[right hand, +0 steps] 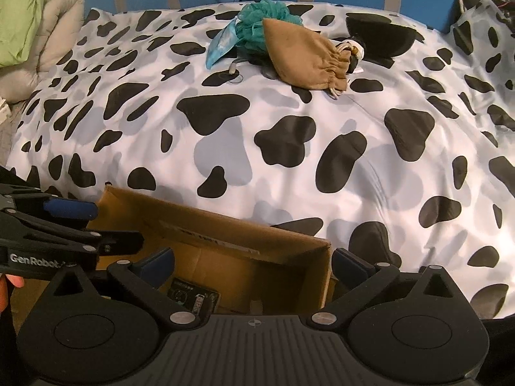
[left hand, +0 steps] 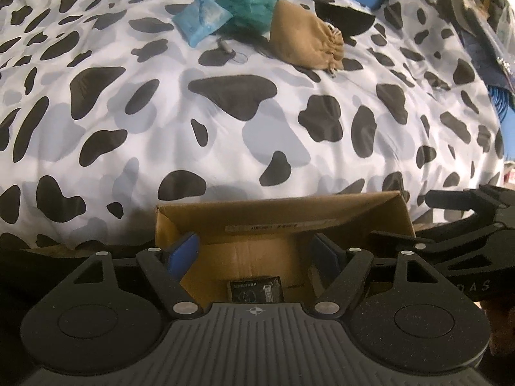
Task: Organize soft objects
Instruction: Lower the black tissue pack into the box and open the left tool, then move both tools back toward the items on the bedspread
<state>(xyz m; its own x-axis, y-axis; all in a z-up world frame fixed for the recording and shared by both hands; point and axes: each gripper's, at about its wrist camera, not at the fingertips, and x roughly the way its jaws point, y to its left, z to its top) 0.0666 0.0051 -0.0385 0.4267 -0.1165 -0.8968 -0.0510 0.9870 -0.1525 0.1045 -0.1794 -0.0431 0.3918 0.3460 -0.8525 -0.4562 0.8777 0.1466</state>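
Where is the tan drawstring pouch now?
In both wrist views the tan drawstring cloth pouch lies at the far end of the cow-print bed cover, directly right of the teal mesh bath sponge.

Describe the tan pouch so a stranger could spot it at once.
On the cow-print duvet, look to the far end, where a small pile lies. The tan pouch leans against the teal loofah; it alone is brown, with a gathered drawstring mouth.

both wrist views look steeply down past their own fingers, close over the box (left hand: 283, 222) at lower centre. both share the spotted bedspread (right hand: 289, 160) and the far pile at upper centre.
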